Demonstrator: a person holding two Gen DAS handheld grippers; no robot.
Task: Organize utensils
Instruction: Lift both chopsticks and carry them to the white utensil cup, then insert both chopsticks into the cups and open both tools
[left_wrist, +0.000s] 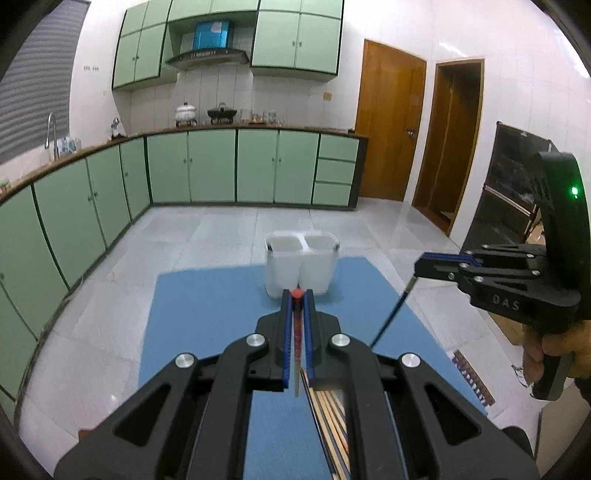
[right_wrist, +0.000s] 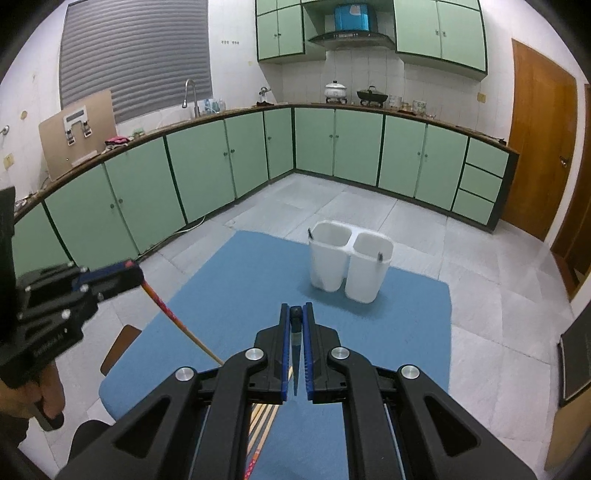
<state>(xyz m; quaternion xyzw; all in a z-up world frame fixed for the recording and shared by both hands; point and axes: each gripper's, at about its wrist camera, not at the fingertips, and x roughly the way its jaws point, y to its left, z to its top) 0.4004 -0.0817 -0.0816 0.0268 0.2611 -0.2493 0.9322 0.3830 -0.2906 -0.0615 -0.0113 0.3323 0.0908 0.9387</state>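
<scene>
While the white holder (right_wrist: 349, 264) is waiting at the mat's far end, the left gripper (left_wrist: 297, 295) is pinching a red chopstick (right_wrist: 173, 319) and the right gripper (right_wrist: 295, 312) a black chopstick (left_wrist: 391, 314) near their tops; both sticks are probably light, stiff and slippery.

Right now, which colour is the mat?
Blue mat, clearest in the right wrist view.

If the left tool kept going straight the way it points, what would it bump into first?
Most likely the white two-cup holder on the blue mat, right past the left tool and its red-tipped chopstick; depth is uncertain.
</scene>
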